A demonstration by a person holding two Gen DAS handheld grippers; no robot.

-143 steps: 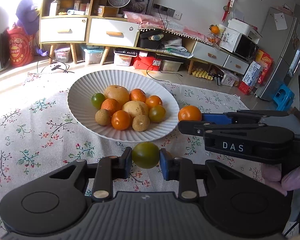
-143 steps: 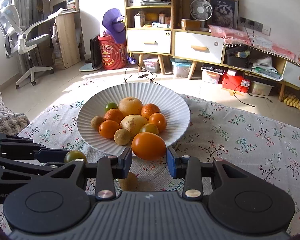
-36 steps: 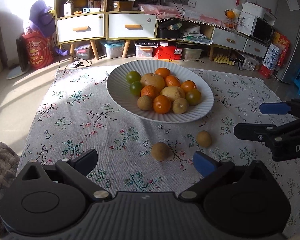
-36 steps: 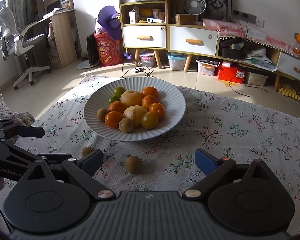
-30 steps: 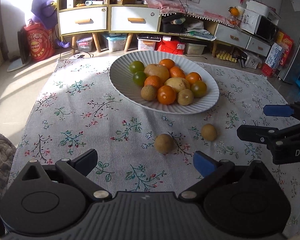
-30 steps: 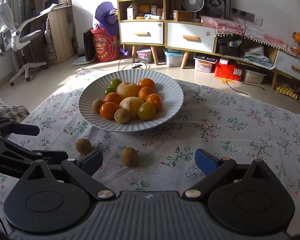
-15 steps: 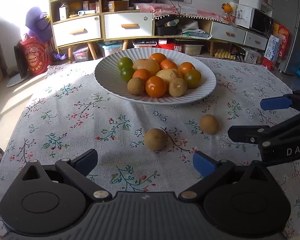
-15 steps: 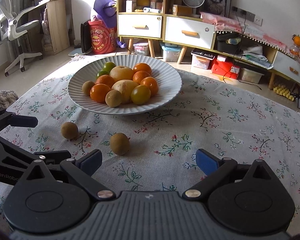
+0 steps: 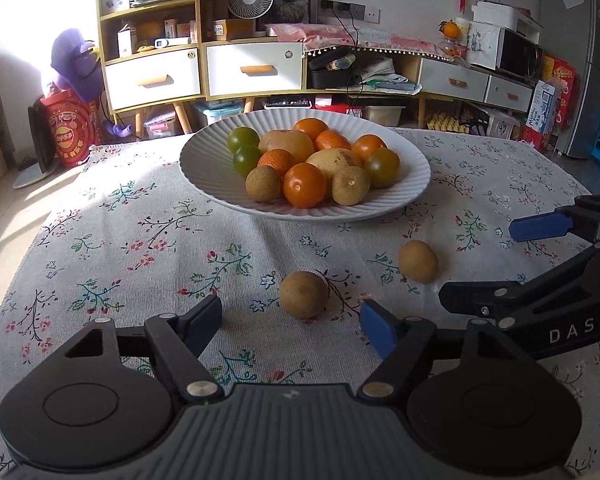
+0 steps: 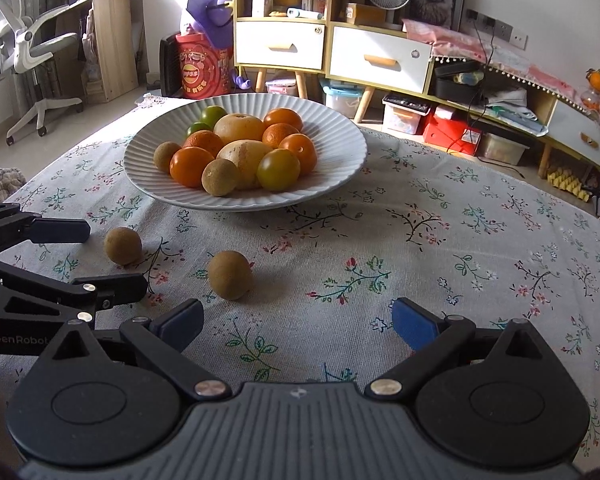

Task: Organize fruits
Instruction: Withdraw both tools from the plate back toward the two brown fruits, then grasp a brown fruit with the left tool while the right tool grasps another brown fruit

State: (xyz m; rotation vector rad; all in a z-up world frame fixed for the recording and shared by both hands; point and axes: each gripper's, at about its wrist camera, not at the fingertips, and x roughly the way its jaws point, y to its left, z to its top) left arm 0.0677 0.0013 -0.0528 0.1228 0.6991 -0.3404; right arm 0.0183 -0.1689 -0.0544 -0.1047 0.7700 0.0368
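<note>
- A surface covered by a pale cloth with a floral print (image 9: 140,240) carries everything.
- A wide white ribbed plate (image 9: 414,184) sits toward the far side, heaped with orange, green and brown fruits (image 9: 304,185).
- The left black claw (image 9: 290,326) hangs low with its blue-padded jaws spread wide, holding nothing.
- The right black claw (image 10: 296,320) is likewise splayed and empty.
- Two small round brown fruits lie on the cloth: one (image 9: 303,294) just ahead of the left claw, the other (image 10: 230,275) ahead of the right.
</note>
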